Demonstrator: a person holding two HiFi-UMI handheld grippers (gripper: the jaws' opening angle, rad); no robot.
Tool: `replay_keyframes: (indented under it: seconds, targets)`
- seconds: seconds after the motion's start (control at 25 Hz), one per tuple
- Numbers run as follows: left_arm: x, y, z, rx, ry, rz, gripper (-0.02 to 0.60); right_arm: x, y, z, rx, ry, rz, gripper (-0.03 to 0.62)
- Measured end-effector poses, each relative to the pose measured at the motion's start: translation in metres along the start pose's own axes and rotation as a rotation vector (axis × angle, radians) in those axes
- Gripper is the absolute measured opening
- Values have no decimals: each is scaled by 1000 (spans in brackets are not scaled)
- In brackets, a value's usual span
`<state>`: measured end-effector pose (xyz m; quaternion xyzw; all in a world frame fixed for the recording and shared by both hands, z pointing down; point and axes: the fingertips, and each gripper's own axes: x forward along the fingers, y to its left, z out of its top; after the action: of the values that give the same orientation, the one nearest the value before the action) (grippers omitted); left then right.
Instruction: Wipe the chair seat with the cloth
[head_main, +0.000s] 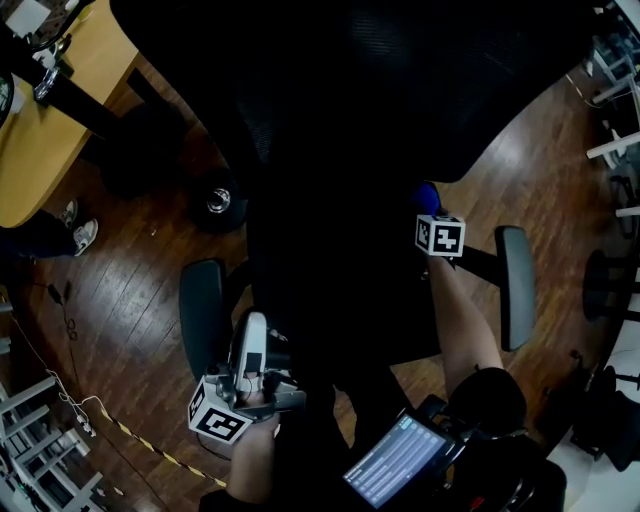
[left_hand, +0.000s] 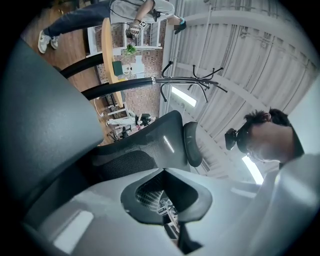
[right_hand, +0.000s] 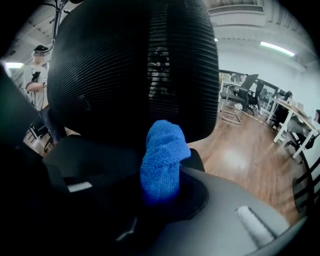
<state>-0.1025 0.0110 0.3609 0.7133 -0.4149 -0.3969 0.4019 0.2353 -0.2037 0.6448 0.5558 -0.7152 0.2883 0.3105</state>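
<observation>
Left gripper (left_hand: 165, 176): smooth grey jaws drawn together, nothing between them, held low beside the padded, rounded left armrest (head_main: 201, 312). Centre: chair seat (head_main: 340, 285), black and matte, surface detail lost in shadow; behind it the curved backrest (right_hand: 135, 65) of ribbed black mesh. Right gripper (right_hand: 161, 186): jaws clamped on the cloth (right_hand: 162, 155), a bright blue terry bunch with looped nap, standing up in a rounded lump over the seat's right side; contact with the seat not discernible. Glossy wood-plank floor (right_hand: 240, 150) beyond.
</observation>
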Motion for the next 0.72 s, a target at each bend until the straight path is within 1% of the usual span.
replay_keyframes:
  seconds: [0.12, 0.24, 0.28, 0.36, 0.4, 0.48, 0.64, 0.72]
  targets:
    - [1, -3, -1, 4, -4, 0, -8, -3, -6, -1, 3, 0, -6, 48]
    - [0, -5, -2, 8, -2, -3, -8, -6, -1, 3, -41, -24, -16, 49]
    - [-1, -5, -3, 9, 0, -3, -8, -8, 4, 5, -53, -38, -8, 49]
    - [-4, -7, -4, 7, 3, -4, -8, -13, 23, 5, -38, -66, 33, 49]
    - [-5, -8, -4, 4, 2, -5, -8, -15, 39, 3, -20, -72, 69, 49]
    - [-7, -10, -3, 0, -3, -5, -8, -15, 86, -1, -1, -76, 163, 48]
    - [-9, -17, 0, 11, -15, -6, -8, -17, 203, -8, -14, -69, 389, 49]
    - [-11, -20, 3, 14, -27, -4, -8, -19, 258, -13, -35, -50, 480, 49]
